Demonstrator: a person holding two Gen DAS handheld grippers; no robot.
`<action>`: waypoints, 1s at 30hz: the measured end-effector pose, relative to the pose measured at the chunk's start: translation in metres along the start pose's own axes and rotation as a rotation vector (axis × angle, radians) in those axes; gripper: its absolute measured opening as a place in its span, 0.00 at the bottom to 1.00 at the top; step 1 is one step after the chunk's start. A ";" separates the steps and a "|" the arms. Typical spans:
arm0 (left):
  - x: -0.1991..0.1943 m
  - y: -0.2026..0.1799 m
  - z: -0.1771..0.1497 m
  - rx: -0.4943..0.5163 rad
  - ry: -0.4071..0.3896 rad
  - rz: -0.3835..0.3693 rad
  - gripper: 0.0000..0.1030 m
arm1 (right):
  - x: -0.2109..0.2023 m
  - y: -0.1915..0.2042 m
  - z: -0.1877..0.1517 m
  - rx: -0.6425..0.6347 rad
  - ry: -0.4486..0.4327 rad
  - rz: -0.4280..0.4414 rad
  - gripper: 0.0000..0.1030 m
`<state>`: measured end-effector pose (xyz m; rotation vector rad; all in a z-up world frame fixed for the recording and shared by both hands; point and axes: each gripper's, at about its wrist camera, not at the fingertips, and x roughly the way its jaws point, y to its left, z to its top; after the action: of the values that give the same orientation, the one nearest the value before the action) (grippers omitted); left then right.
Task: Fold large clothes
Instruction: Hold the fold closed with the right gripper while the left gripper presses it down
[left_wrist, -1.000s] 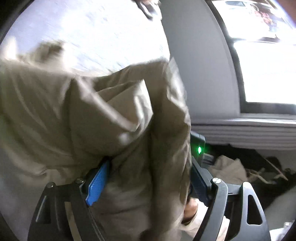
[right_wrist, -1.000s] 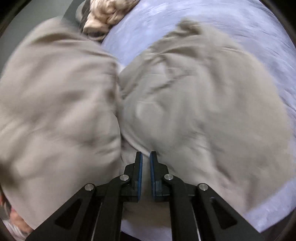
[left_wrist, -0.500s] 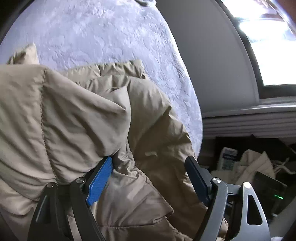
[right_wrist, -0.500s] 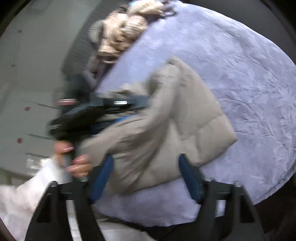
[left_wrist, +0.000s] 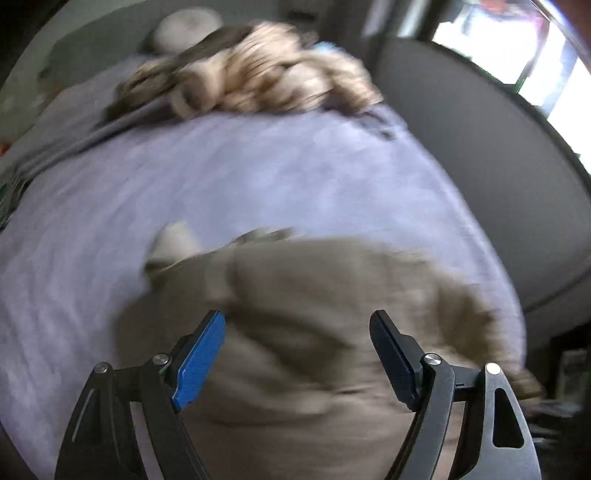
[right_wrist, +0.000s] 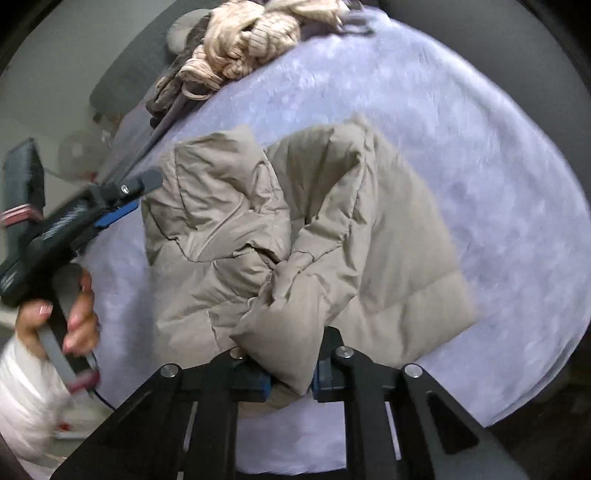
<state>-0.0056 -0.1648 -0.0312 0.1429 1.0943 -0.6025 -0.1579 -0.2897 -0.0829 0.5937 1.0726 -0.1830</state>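
Right wrist view, far left of frame: the person's left hand (right_wrist: 55, 314), with a white sleeve (right_wrist: 26, 387) below it, grips the handle of the left gripper (right_wrist: 125, 199). This gripper points toward the centre of the frame, its tip just beside the left edge of the beige puffer jacket (right_wrist: 280, 240); contact cannot be confirmed. A blue pad shows on one finger.

Centre of frame: the jacket lies bunched on the lavender bedspread (right_wrist: 461, 129), in two puffed halves with a deep crease between them. A raised fold at the near edge runs down to the bottom centre of the frame.

Bottom centre: the right gripper (right_wrist: 291, 380) has that fold between its fingers. The jaws are closing, stand narrow, and their pads press on the fabric from both sides.

Upper centre: a cream chunky knit garment (right_wrist: 251, 40) sits heaped at the far edge of the bed, on darker cloth.

Left wrist view, heavily motion-blurred. Lower left to lower right: the left gripper (left_wrist: 297, 350) has its fingers spread wide. The jacket (left_wrist: 314, 295) lies beyond them in the lower centre; nothing is clamped between the pads. The bedspread (left_wrist: 184, 177) fills the left and middle of the frame. The knit garment (left_wrist: 266, 81) is at top centre. A bright window (left_wrist: 517, 48) occupies the upper right corner.
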 end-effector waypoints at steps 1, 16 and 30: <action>0.010 0.008 0.000 -0.026 0.017 0.006 0.78 | -0.004 0.004 0.000 -0.029 -0.015 -0.020 0.13; 0.080 -0.116 0.013 0.180 0.018 -0.047 0.78 | 0.012 -0.085 -0.016 -0.021 0.055 -0.239 0.12; 0.092 -0.107 0.011 0.149 0.042 0.000 0.78 | -0.041 -0.130 0.045 0.101 -0.024 0.023 0.56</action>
<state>-0.0242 -0.2941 -0.0864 0.2852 1.0893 -0.6838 -0.1972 -0.4277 -0.0794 0.6931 1.0368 -0.2250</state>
